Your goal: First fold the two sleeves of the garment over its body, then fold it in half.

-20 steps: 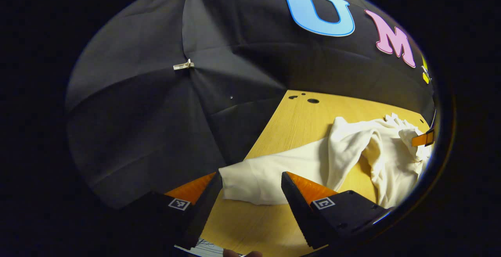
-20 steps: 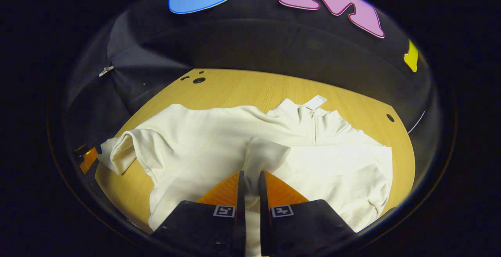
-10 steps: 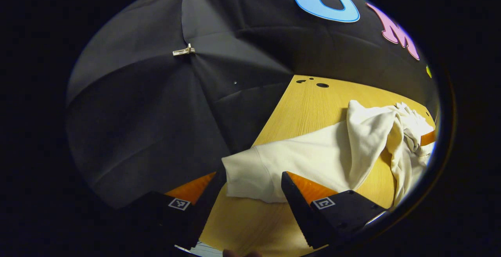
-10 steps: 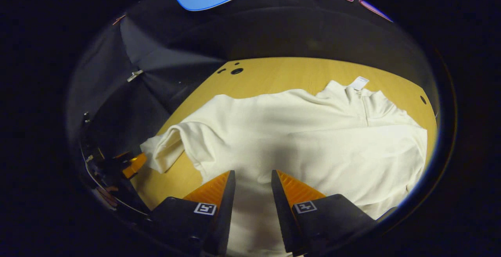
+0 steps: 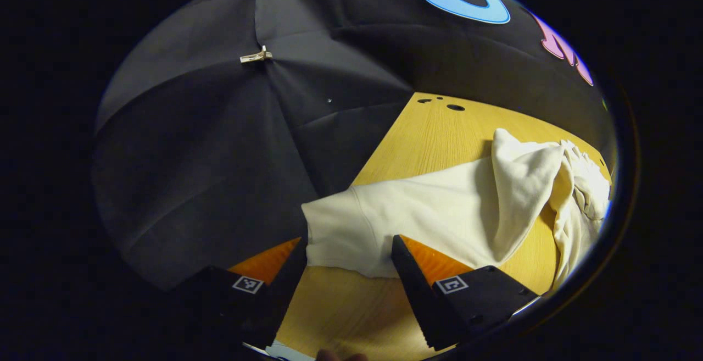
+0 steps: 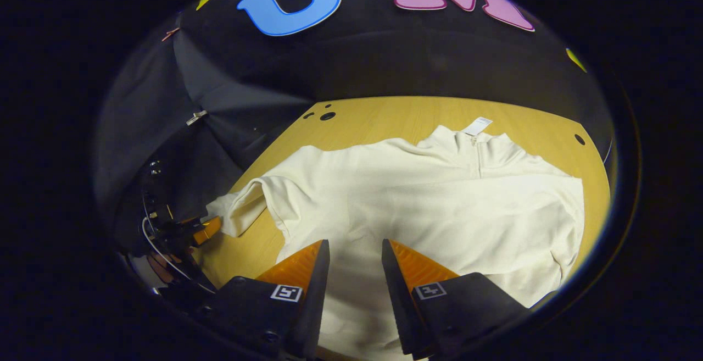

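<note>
Cream pullover (image 6: 439, 196) is laid out on the wooden tabletop (image 6: 384, 116), collar toward the far edge, and one sleeve looks already folded across the body. The other sleeve (image 5: 384, 223) runs out toward the tabletop's left edge, long axis pretty much along the near edge, with its cuff (image 5: 335, 234) right at that corner. The left claw (image 5: 346, 251) is released, fingers spread wide with the cuff sitting just ahead between them, not pinched yet. The right claw (image 6: 354, 256) is also released, hanging over the hem with nothing in it. So I'd say the left one is way nearer, and the next move is grabbing that cuff and swinging it rightward over the body.
</note>
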`<action>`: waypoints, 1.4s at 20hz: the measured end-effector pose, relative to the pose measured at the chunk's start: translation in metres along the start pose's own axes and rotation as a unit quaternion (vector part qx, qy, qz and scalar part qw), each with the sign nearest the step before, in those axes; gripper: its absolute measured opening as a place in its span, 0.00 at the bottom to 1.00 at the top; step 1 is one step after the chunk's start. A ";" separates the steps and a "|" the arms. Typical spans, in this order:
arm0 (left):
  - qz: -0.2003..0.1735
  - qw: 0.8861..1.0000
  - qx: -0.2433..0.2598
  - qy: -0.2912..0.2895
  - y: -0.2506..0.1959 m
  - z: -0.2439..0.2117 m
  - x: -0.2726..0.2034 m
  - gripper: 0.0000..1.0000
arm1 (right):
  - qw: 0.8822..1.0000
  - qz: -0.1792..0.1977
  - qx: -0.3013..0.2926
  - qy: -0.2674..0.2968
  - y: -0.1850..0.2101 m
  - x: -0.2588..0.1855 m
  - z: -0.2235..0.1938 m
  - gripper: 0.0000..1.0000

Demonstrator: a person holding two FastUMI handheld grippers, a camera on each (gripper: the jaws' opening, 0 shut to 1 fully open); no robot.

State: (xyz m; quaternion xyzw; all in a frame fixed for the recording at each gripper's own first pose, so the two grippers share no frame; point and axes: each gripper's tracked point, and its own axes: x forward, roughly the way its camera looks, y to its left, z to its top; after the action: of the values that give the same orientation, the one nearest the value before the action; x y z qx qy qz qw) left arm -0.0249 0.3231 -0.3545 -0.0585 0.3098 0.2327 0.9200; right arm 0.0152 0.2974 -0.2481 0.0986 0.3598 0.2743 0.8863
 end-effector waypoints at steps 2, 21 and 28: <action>-0.030 0.999 -0.010 0.005 -0.013 0.001 0.003 0.82 | 1.000 -0.010 0.019 -0.009 -0.012 -0.012 -0.001 0.59; -0.035 0.995 0.043 -0.077 -0.072 0.102 -0.069 0.13 | 0.991 -0.106 0.050 -0.063 -0.150 -0.109 -0.009 0.59; -0.067 0.988 0.028 -0.137 -0.134 0.168 -0.117 0.16 | 0.988 -0.119 0.061 -0.074 -0.185 -0.132 -0.014 0.59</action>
State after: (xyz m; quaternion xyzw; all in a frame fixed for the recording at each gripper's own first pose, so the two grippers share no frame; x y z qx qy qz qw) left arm 0.0467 0.2013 -0.1549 -0.0207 0.1826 0.1677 0.9686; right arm 0.0041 0.0699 -0.2501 0.1295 0.3182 0.1361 0.9292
